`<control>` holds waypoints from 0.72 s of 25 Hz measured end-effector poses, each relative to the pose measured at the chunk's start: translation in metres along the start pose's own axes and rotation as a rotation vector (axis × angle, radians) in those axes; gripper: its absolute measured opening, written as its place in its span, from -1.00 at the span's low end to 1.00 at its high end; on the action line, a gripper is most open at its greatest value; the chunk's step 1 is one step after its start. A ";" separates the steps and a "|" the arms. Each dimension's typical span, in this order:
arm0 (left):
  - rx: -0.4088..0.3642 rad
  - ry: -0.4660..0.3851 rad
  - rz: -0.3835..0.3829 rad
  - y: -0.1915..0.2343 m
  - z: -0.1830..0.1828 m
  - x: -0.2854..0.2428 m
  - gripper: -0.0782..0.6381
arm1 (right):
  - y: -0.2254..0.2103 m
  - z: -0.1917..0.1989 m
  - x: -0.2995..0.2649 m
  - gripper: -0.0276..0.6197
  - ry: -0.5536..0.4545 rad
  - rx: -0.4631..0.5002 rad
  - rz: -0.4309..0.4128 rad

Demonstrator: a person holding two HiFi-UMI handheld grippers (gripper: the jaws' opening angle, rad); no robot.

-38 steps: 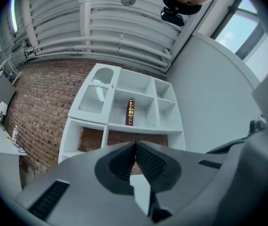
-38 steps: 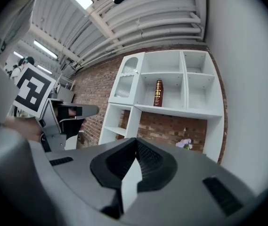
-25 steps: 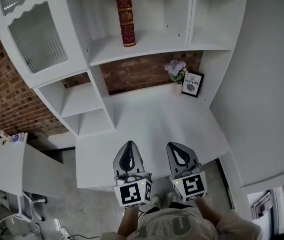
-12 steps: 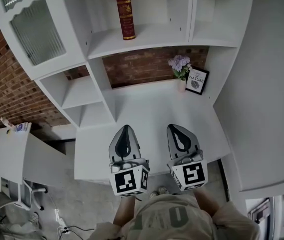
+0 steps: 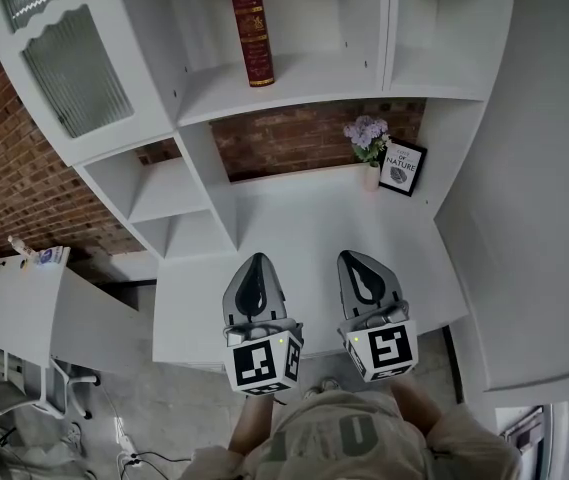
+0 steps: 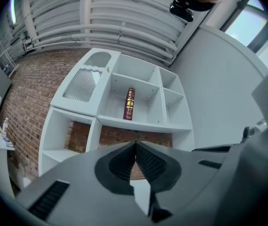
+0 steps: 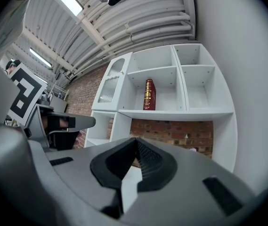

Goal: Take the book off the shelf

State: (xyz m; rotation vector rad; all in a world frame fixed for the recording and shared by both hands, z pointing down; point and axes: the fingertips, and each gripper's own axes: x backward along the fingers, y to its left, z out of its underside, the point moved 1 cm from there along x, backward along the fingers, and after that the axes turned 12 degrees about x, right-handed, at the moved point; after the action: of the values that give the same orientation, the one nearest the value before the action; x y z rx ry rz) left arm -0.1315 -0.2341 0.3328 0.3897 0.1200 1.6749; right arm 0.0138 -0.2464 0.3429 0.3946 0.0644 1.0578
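Book: a dark red hardback book [image 5: 250, 26] with gold lettering on its spine stands upright on a shelf, left of the middle of its compartment, far from both grippers and touched by neither.
Shelf unit: a white wooden shelf unit [image 5: 294, 76] of open compartments stands against a red brick wall [image 5: 4, 168]. A cabinet door with ribbed glass [image 5: 69, 68] is to the left of the book's compartment.
Surface: a white desk surface [image 5: 304, 228] lies below the book's shelf.
Far right of surface: a small vase of purple flowers [image 5: 367, 136] stands just beside a black-framed print [image 5: 402, 168].
Left gripper: the left gripper [image 5: 257, 259] is held over the near edge of the surface and points toward the shelf unit. Its fingers [image 6: 148, 163] are pressed together with nothing between them.
Right gripper: the right gripper [image 5: 356, 255] is just to the right of the left one and points the same way. Its fingers [image 7: 148, 161] meet at the tips and hold nothing.
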 end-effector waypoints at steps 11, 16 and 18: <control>0.015 -0.035 0.074 -0.018 -0.012 -0.013 -0.33 | -0.003 0.019 0.003 -0.87 0.057 -0.037 0.009; -0.064 -0.165 0.170 -0.044 -0.074 -0.051 0.12 | -0.013 0.025 0.012 -0.87 0.070 -0.060 0.057; -0.112 -0.230 0.183 -0.053 -0.108 -0.079 0.22 | -0.019 0.027 0.017 -0.87 0.080 -0.072 0.073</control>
State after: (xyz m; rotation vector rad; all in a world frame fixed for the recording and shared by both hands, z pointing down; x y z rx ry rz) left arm -0.1089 -0.2874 0.2009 0.5181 -0.1843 1.7938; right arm 0.0450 -0.2478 0.3641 0.2918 0.0833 1.1447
